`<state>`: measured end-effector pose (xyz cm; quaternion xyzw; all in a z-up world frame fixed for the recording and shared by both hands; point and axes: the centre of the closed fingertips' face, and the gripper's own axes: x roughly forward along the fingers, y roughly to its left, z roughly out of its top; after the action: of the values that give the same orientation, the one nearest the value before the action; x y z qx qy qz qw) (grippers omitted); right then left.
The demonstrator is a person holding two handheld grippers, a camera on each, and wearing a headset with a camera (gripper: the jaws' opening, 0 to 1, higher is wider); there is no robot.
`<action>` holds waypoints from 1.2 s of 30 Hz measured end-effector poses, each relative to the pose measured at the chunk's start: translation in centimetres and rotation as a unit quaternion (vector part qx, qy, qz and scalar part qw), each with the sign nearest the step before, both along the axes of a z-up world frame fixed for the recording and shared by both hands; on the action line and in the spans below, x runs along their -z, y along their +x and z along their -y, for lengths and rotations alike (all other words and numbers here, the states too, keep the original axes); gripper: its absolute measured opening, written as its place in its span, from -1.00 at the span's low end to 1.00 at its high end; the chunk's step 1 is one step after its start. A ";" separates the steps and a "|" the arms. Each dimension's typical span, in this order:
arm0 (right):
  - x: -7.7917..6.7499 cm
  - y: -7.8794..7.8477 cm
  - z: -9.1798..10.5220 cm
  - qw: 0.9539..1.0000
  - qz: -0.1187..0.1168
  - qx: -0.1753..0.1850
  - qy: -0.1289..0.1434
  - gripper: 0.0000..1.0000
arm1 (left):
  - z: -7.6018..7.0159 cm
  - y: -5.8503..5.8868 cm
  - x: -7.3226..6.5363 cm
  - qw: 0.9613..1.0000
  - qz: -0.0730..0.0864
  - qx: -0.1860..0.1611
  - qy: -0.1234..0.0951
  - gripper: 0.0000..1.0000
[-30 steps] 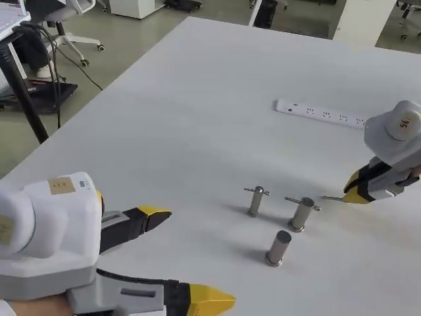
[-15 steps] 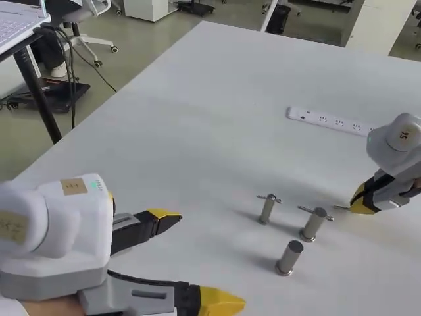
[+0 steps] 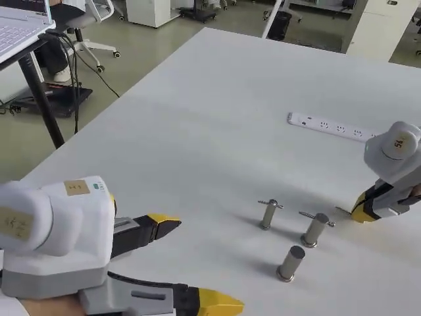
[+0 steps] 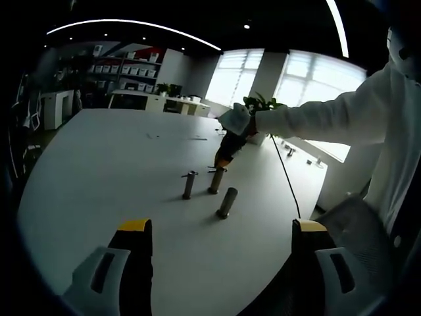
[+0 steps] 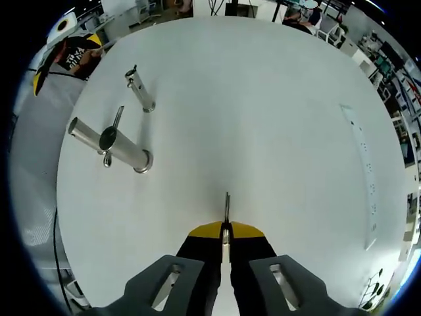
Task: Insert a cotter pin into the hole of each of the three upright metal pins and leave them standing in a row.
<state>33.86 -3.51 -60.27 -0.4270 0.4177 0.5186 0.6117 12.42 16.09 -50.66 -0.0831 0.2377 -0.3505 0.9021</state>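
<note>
Right gripper (image 5: 225, 230), yellow-tipped, is pinched closed on a thin metal cotter pin (image 5: 227, 207) low over the white tabletop (image 3: 197, 131), near three short upright steel pins. Of these, the rear left pin (image 3: 268, 214) and the rear right pin (image 3: 314, 229) each carry a cotter through the top, and the front pin (image 3: 290, 263) stands close by. Near the table's front edge the left gripper (image 3: 200, 263) gapes wide, holding nothing.

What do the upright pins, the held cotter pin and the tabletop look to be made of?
Upright pins: bare metal, probably steel; grey cylinders with a dull satin sheen. Cotter pin in the right gripper: thin metal wire, too fine to tell the finish. Tabletop: matte white, likely laminate; no grain or glare shows.
</note>
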 end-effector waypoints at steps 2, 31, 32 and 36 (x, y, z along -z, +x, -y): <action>-0.7 0.3 -0.2 1.000 0.007 0.004 0.014 -1.00 | 0.2 0.0 -0.2 1.000 -0.001 0.002 -0.003 0.75; -9.8 -9.1 -1.2 0.974 0.158 -0.037 0.157 -1.00 | 5.1 6.8 -2.5 0.999 -0.004 0.031 -0.029 0.29; -9.8 -9.7 -1.1 0.974 0.161 -0.036 0.158 -1.00 | 5.5 7.2 -2.6 0.999 -0.011 0.030 -0.039 0.23; -10.1 -10.8 -1.1 0.970 0.179 -0.037 0.163 -1.00 | 7.4 7.5 -2.4 0.997 -0.038 0.057 -0.045 0.07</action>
<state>23.06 -2.44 -50.16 -0.4228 0.1951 0.5175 0.7179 19.90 8.66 -48.28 -0.1233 0.2600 -0.4085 0.8662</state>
